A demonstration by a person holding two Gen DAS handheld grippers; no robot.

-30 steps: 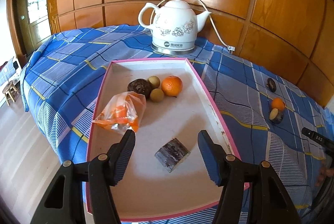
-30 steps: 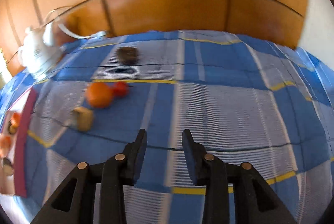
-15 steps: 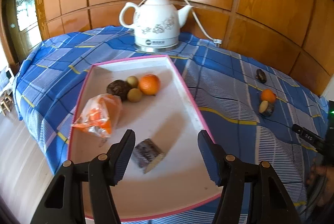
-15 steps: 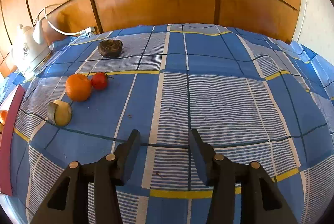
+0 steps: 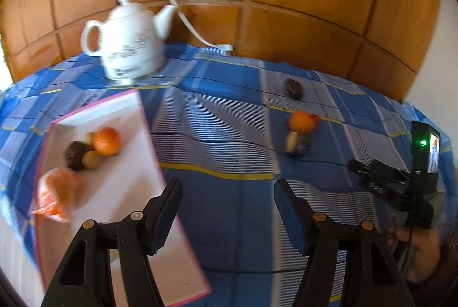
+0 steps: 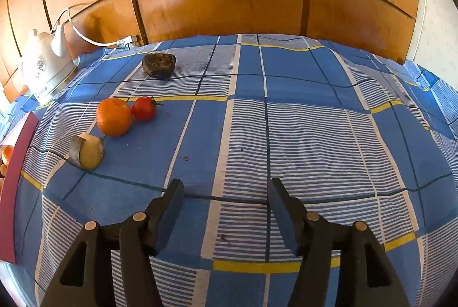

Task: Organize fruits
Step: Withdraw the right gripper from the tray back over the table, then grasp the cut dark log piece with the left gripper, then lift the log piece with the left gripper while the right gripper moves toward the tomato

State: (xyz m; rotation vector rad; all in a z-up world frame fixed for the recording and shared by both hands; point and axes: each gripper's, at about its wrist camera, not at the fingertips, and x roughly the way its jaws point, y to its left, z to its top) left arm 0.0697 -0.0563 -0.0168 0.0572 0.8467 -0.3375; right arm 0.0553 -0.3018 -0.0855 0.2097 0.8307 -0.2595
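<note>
A white tray with a pink rim [image 5: 148, 135] lies at the left and holds an orange [image 5: 107, 141], a dark round fruit [image 5: 75, 154], small yellow-green fruits [image 5: 91, 159] and an orange plastic bag [image 5: 57, 196]. On the blue checked cloth lie an orange [image 6: 114, 116], a red tomato [image 6: 144, 108], a cut pale fruit piece [image 6: 87, 154] and a dark brown fruit [image 6: 159, 65]. My left gripper [image 5: 227, 214] is open and empty over the tray's right edge. My right gripper [image 6: 223, 217] is open and empty over bare cloth, right of these fruits.
A white electric kettle [image 5: 128, 41] with its cord stands at the back by the wooden wall panels [image 6: 229, 1]. The right gripper's body and the hand holding it [image 5: 412, 192] show at the right in the left wrist view. The tray's rim [image 6: 14, 178] is at the far left.
The left gripper has swung right, from over the tray toward the loose fruits. The right gripper has opened wider and moved closer to the fruits.
</note>
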